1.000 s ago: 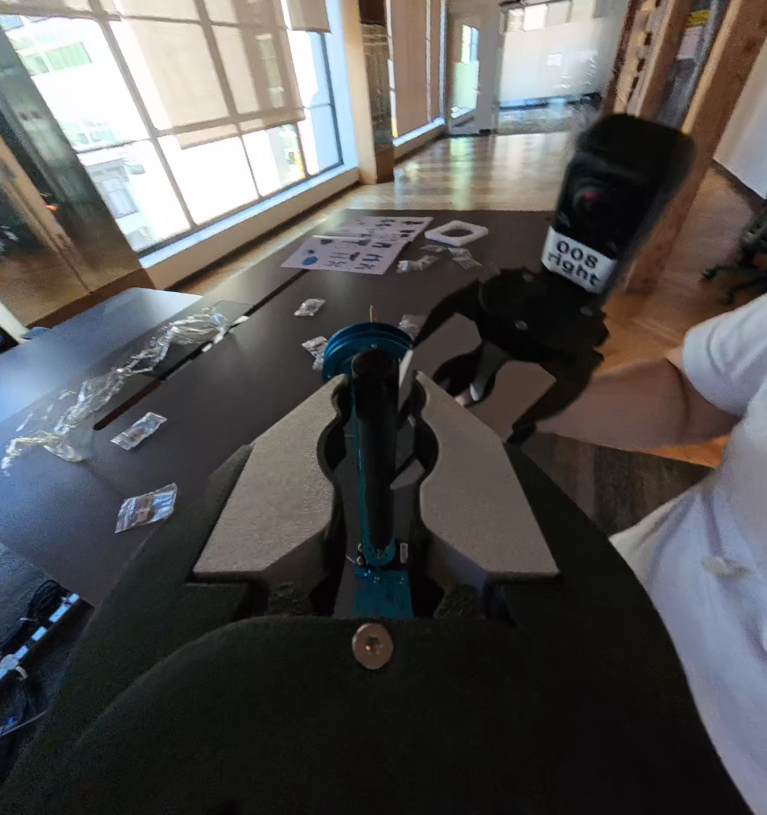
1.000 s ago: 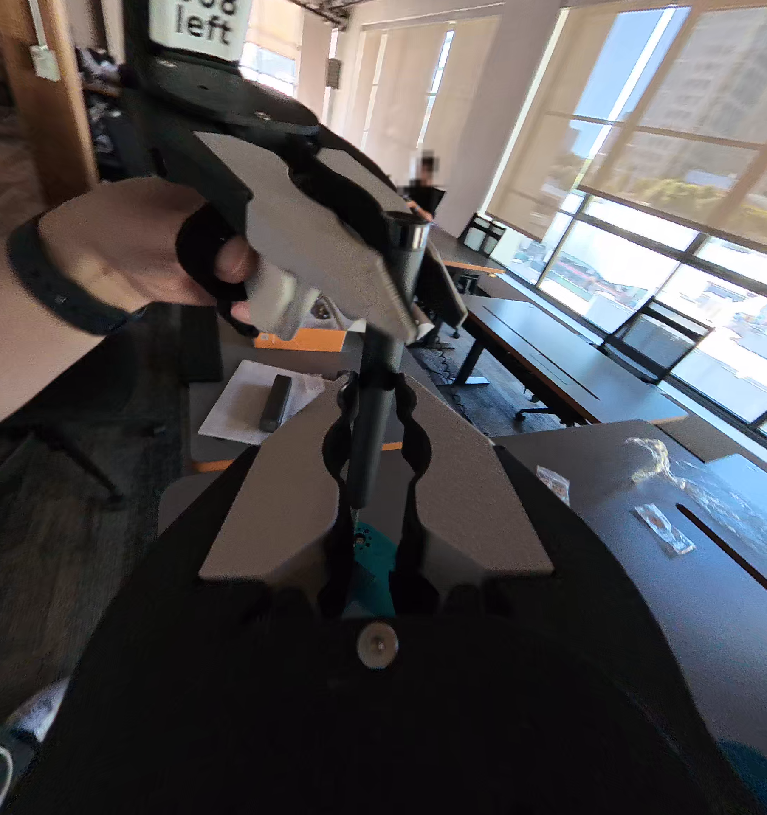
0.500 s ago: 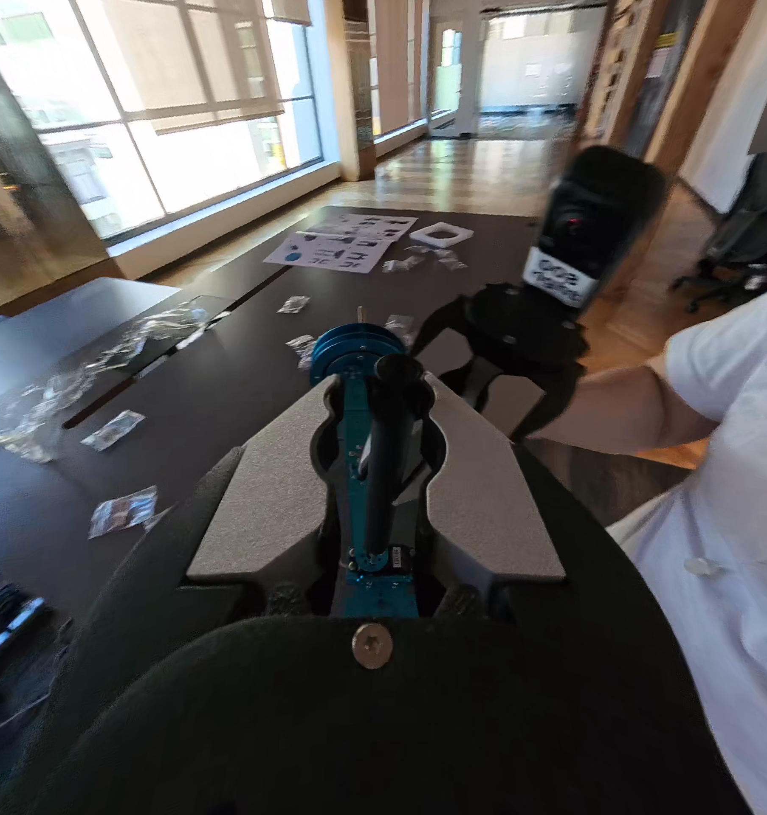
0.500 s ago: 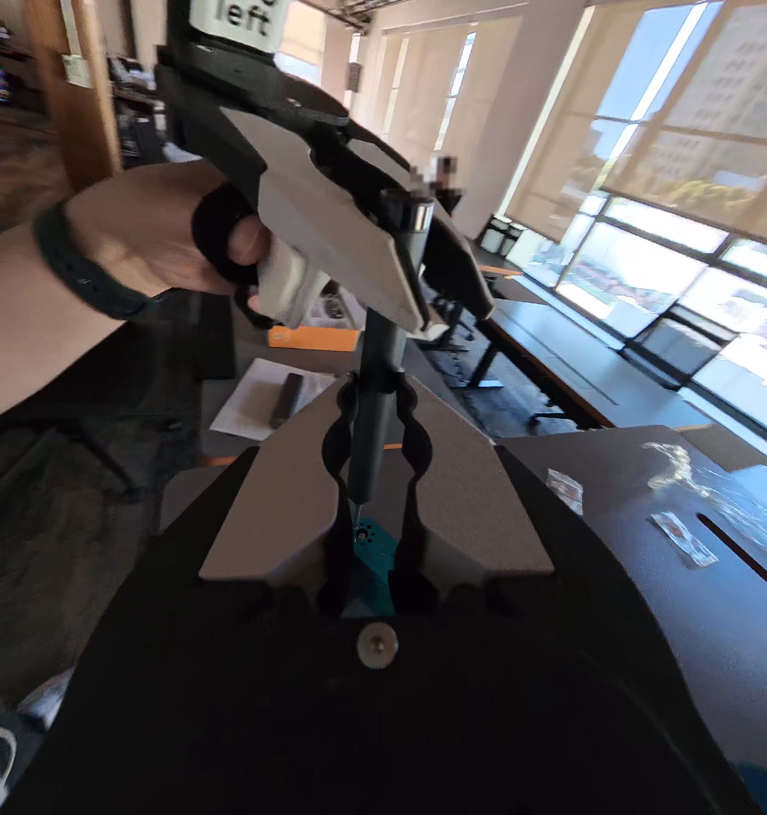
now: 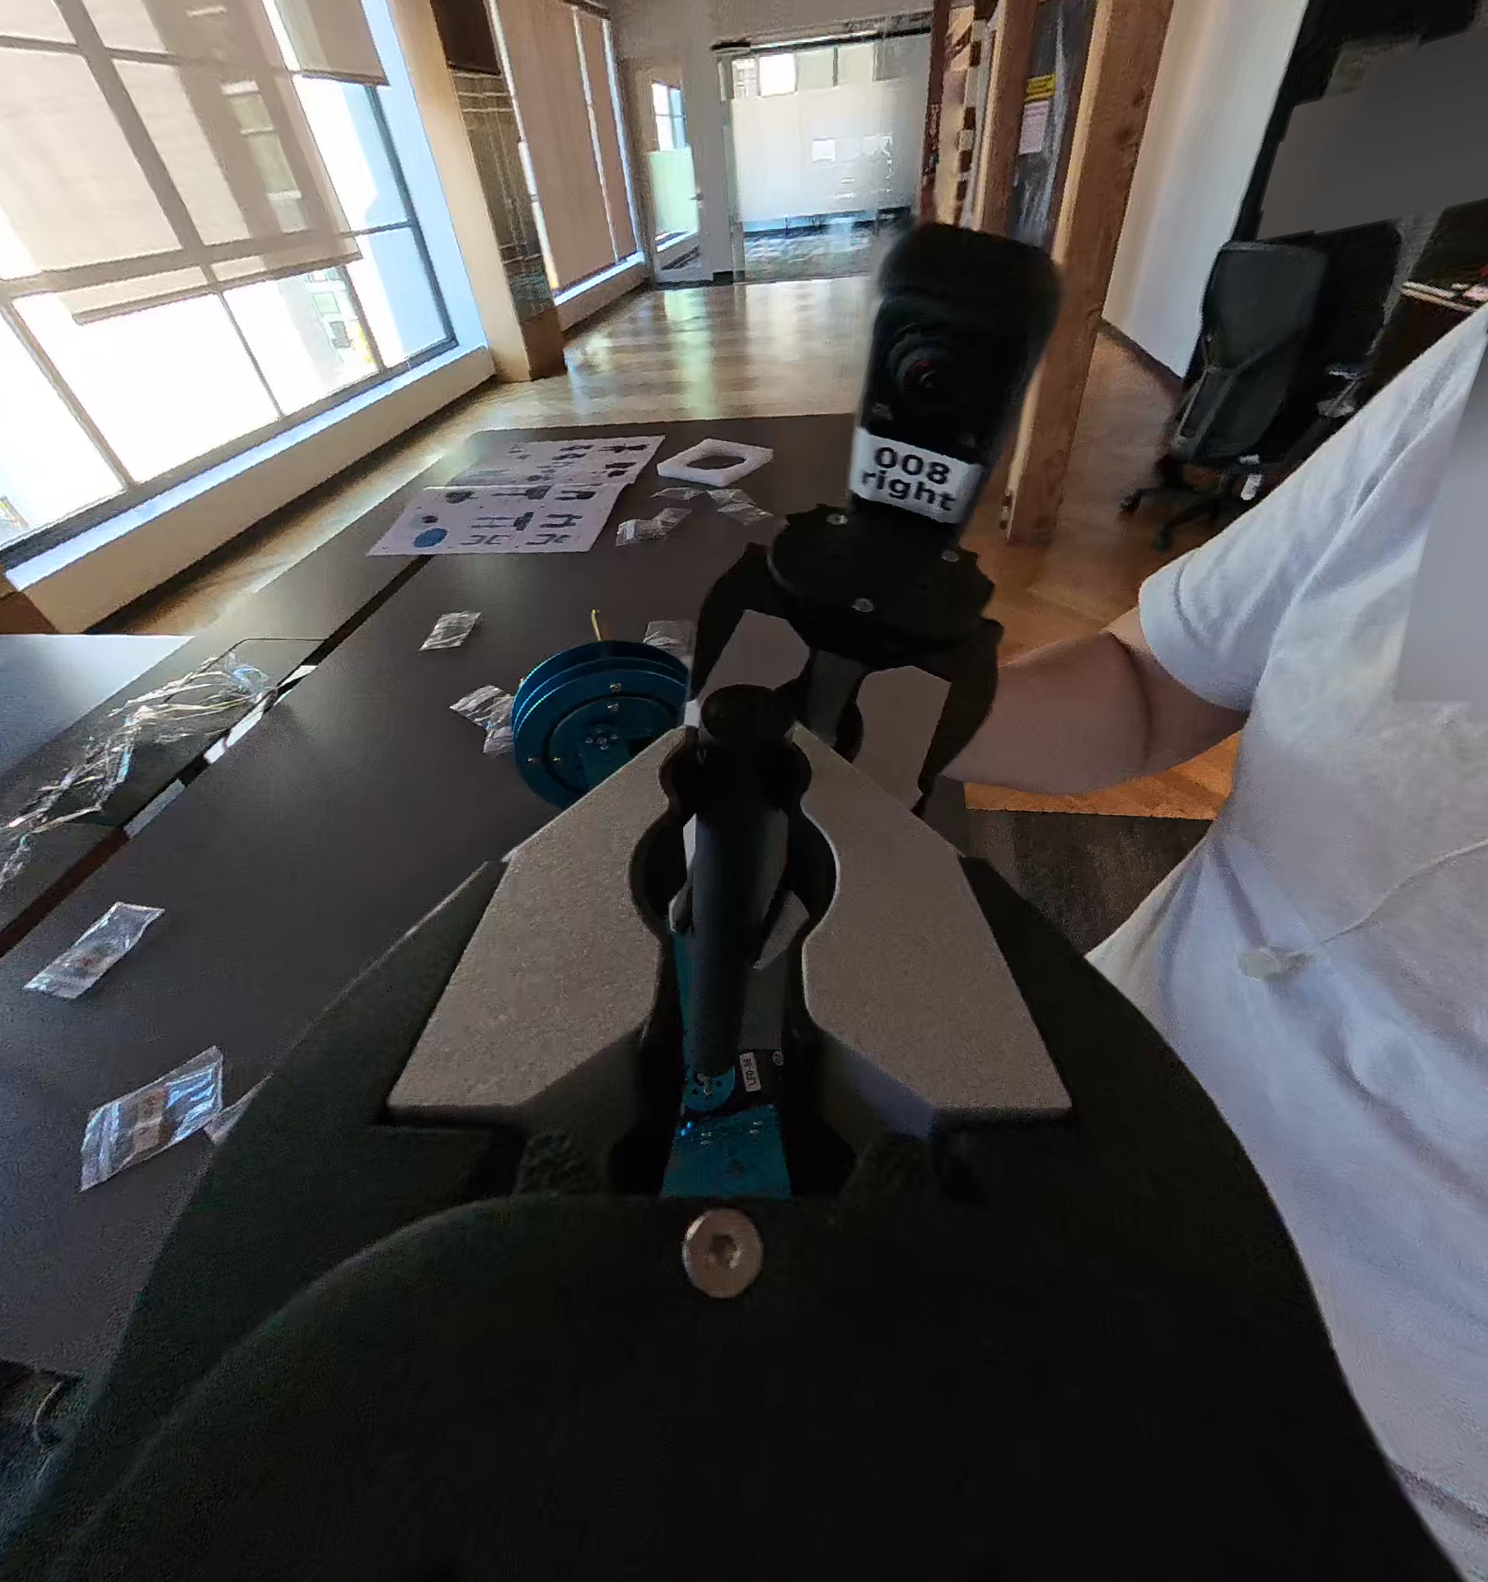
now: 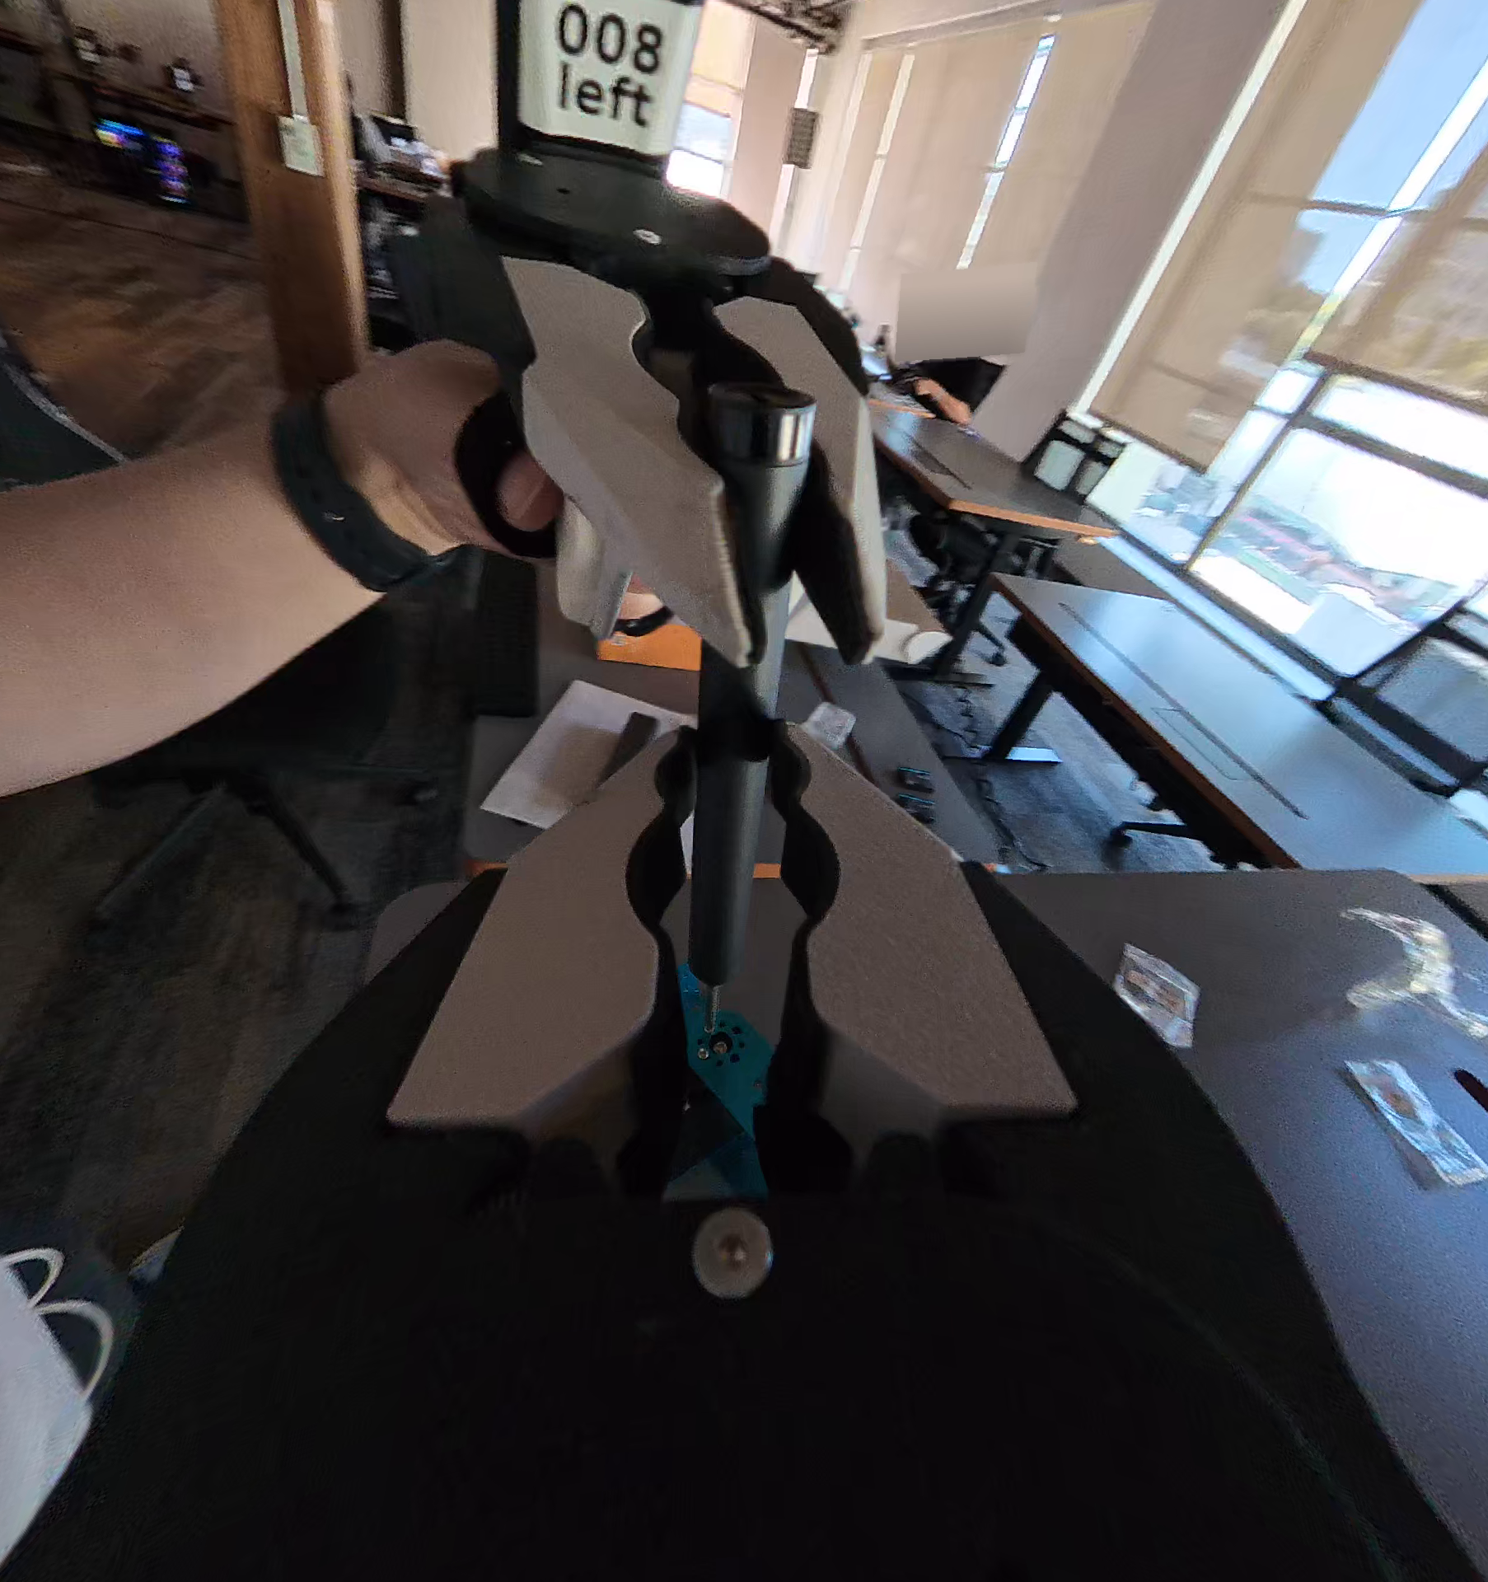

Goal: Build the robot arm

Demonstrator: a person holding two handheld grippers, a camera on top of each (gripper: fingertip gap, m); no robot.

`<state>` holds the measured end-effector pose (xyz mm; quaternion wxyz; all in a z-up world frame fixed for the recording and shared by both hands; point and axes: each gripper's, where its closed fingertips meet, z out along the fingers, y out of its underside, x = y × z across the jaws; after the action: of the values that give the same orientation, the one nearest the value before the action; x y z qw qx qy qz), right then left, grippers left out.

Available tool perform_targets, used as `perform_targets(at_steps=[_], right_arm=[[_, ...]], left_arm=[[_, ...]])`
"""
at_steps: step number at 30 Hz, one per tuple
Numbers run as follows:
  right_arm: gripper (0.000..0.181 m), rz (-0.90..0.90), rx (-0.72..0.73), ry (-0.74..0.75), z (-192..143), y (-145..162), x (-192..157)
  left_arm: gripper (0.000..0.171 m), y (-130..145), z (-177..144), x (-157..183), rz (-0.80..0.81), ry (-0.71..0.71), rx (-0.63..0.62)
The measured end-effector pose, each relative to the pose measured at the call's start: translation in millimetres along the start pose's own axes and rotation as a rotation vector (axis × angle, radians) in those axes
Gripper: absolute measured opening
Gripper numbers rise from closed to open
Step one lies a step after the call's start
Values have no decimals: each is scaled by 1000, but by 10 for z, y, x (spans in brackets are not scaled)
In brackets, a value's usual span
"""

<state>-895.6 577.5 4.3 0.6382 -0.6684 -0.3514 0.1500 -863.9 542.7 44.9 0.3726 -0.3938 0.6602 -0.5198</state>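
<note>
My left gripper (image 5: 741, 753) is shut on a dark cylindrical screwdriver (image 5: 736, 899), gripping its upper part just below the cap. In the right wrist view, my right gripper (image 6: 732, 753) has its fingertips closed around the same screwdriver (image 6: 728, 856) lower down, at a black ring. The screwdriver stands nearly upright. Its thin tip rests on the round hub of a teal metal bracket (image 6: 723, 1061) below both grippers, which also shows in the left wrist view (image 5: 723, 1147). A blue disc base (image 5: 586, 728) stands on the dark table (image 5: 338, 813) just beyond my left fingertips.
Small clear bags (image 5: 150, 1113) (image 5: 94, 937) lie on the table, with crumpled clear plastic (image 5: 124, 745) to the left. Printed sheets (image 5: 518, 505) and a white foam frame (image 5: 711, 462) lie at the far end. A person's white shirt (image 5: 1323, 856) fills the right side. My hands' fingertips stand some 6 cm from each other. The blue disc base (image 5: 586, 728) is about equally far from each gripper, around 25 cm.
Both grippers have swung around the screwdriver while holding it. The tip has come down from just above the teal bracket onto its hub. The blue disc now shows left of my left fingers.
</note>
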Motion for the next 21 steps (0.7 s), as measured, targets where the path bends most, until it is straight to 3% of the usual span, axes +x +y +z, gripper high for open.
perform_targets(at_steps=[2, 6, 9, 11, 14, 17, 18, 21], right_arm=[[17, -22, 3, 98, -21, 5, 3], [17, 12, 16, 218, -75, 13, 15], [17, -61, 13, 131, -60, -3, -5], [30, -77, 15, 36, -27, -24, -14], [17, -56, 2, -47, 9, -14, -10], [17, 11, -6, 43, 19, -5, 58], [17, 22, -5, 103, 10, 1, 90], [17, 44, 13, 225, -9, -1, 77]], left_arm=[[30, -2, 19, -39, 17, -104, -17], [16, -29, 68, -3, 83, -204, -43], [16, -19, 55, 23, 89, -137, -49], [16, -22, 36, 18, 65, -72, -32], [16, -31, 20, 46, 12, 49, 13], [19, -31, 37, -55, -32, -29, 27], [31, -20, 41, -98, -30, -94, 15], [19, -31, 45, -90, 24, -221, -3]])
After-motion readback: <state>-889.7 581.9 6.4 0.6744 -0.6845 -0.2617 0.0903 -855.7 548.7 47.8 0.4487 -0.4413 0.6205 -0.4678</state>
